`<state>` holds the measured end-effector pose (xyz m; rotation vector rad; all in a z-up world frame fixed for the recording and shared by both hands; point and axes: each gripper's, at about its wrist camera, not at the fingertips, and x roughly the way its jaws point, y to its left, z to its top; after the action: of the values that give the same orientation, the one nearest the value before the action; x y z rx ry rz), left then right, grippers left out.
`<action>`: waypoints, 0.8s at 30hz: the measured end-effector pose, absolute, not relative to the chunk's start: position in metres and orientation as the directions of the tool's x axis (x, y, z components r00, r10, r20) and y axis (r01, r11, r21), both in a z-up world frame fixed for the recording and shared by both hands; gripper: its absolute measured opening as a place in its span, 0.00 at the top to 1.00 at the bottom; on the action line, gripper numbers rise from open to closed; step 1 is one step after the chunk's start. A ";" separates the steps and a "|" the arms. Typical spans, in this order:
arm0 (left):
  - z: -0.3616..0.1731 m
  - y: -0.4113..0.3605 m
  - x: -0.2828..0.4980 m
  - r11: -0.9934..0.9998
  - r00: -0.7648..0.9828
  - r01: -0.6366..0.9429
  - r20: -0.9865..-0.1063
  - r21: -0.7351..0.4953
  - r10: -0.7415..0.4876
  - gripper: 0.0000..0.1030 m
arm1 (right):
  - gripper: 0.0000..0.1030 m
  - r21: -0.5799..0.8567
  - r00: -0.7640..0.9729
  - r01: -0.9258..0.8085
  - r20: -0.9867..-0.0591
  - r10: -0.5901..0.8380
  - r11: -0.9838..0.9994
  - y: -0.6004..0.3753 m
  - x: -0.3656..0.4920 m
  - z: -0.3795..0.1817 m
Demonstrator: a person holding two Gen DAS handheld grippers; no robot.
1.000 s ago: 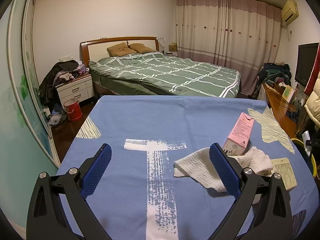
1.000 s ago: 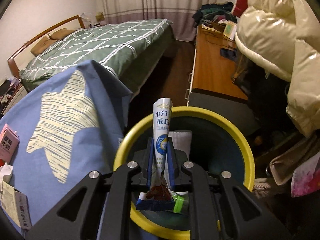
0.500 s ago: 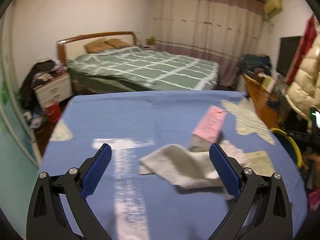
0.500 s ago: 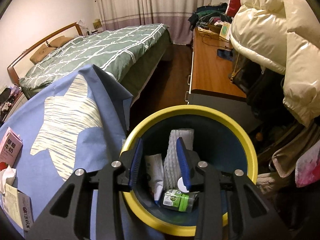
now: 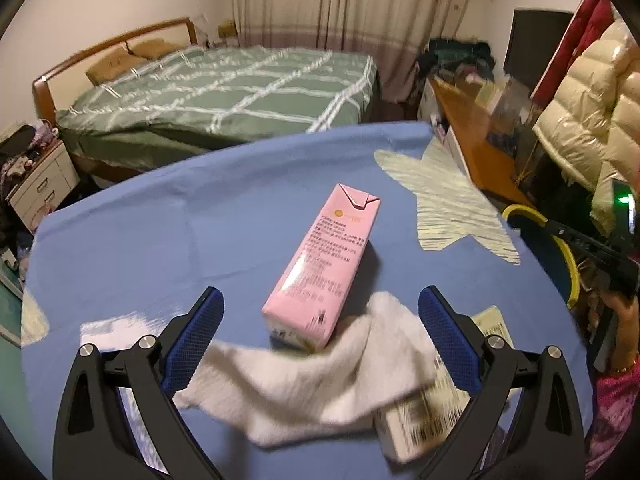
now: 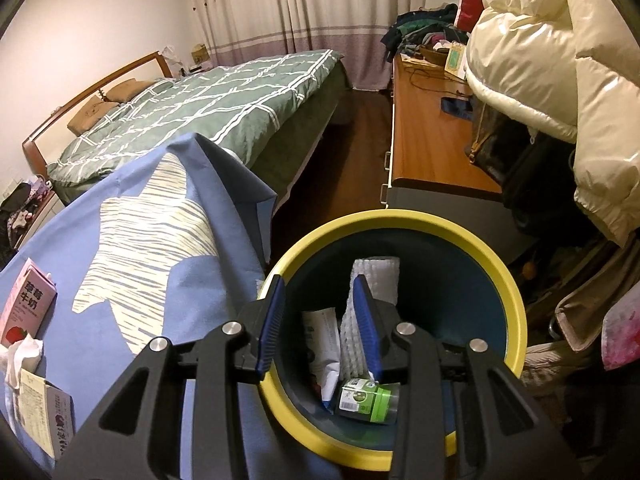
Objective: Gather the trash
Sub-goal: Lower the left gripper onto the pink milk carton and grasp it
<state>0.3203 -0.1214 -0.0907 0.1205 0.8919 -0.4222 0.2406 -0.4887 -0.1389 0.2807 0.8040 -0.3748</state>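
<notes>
A pink milk carton (image 5: 324, 264) lies on the blue cloth (image 5: 160, 240), with a crumpled white tissue (image 5: 320, 384) and a printed paper box (image 5: 424, 420) just in front of it. My left gripper (image 5: 320, 296) hovers open and wide above carton and tissue, holding nothing. Over the yellow-rimmed bin (image 6: 400, 220) my right gripper (image 6: 319, 284) is open with nothing between its pads. Inside the bin lie a sachet (image 6: 324, 348), a white foam net (image 6: 376, 276) and a green-capped bottle (image 6: 368, 400). The carton (image 6: 26, 308) also shows at the far left of the right wrist view.
The bin stands off the table's right corner, beside a wooden desk (image 6: 424, 132) and a cream puffer jacket (image 6: 560, 60). A green bed (image 5: 224, 84) lies beyond the table. A person's hand (image 5: 620, 320) holds the right gripper at the left view's right edge.
My right gripper opened and the sachet it held fell into the bin. My left gripper swung right and closer, so the carton and tissue now sit between its fingers.
</notes>
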 end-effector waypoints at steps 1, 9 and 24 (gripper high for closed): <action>-0.093 -0.127 0.328 0.911 0.541 0.408 -0.787 -0.063 -0.297 0.13 | 0.67 0.103 0.635 0.427 -0.742 -0.217 0.898 -0.489 0.241 -0.139; -0.116 -0.144 0.369 0.917 0.456 0.393 -0.852 -0.066 -0.257 0.25 | 0.67 0.126 0.641 0.421 -0.743 -0.196 0.898 -0.490 0.241 -0.139; -0.129 -0.160 0.381 0.919 0.438 0.385 -0.861 -0.082 -0.261 0.59 | 0.67 0.138 0.649 0.410 -0.739 -0.182 0.902 -0.490 0.241 -0.138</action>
<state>0.3808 -0.1597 -0.1291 0.1330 1.0437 -0.4029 0.2415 -0.4898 -0.1382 0.3068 0.7981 -0.3426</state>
